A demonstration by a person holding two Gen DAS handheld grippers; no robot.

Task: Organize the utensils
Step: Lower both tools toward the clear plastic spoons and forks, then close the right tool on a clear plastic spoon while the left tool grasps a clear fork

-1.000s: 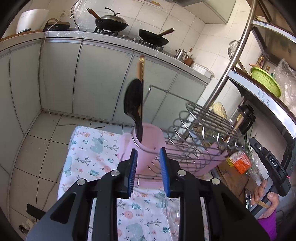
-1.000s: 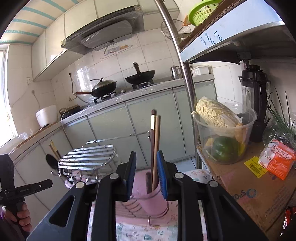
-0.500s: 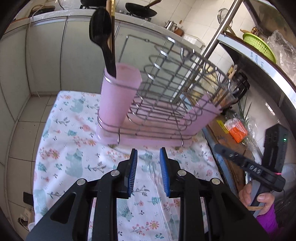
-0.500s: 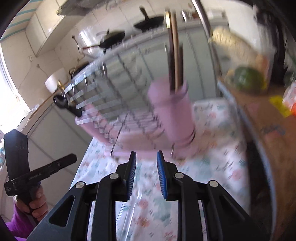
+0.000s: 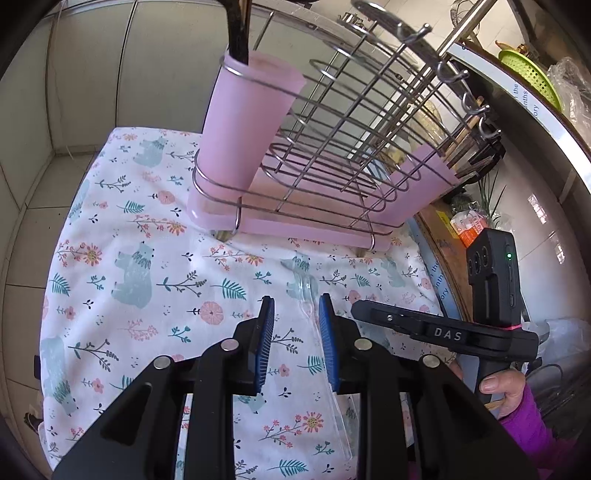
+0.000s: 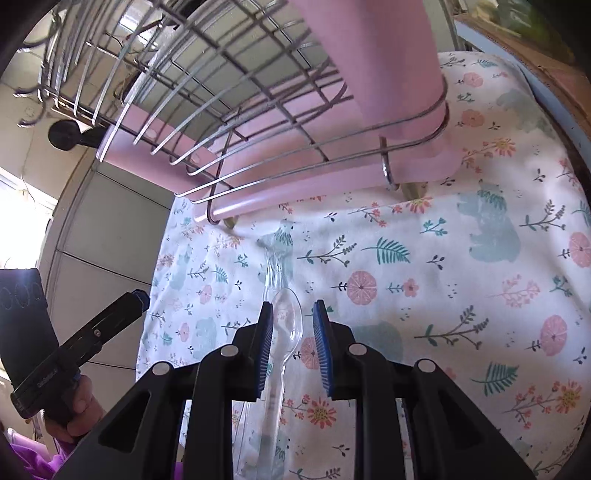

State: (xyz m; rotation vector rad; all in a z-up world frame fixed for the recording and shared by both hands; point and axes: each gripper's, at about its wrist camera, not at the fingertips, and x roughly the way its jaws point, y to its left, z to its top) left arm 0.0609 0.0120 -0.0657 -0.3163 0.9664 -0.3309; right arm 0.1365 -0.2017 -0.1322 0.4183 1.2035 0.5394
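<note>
Two clear plastic utensils lie side by side on the floral cloth (image 5: 147, 266). In the right wrist view a clear spoon (image 6: 290, 321) lies between the fingers of my right gripper (image 6: 293, 306), whose pads do not touch it, and a clear fork (image 6: 273, 269) reaches beyond toward the rack. My left gripper (image 5: 295, 299) hovers open over the clear fork (image 5: 304, 291). The wire rack (image 5: 351, 129) on its pink tray stands behind, with a pink cup (image 5: 247, 122) holding a black utensil (image 5: 236, 29). The right gripper's body (image 5: 424, 328) shows to the right of the left one.
A hand in a purple sleeve (image 5: 506, 387) holds the right tool. A cardboard box with an orange packet (image 5: 469, 229) sits right of the cloth, under a shelf with a green basket (image 5: 528, 74). Grey cabinet doors (image 5: 110, 74) and tiled floor lie past the cloth's left edge.
Both grippers have dropped and tipped down from facing the rack and kitchen to hovering low over the cloth. The clear utensils have come into view between the fingers. Jaw gaps are unchanged.
</note>
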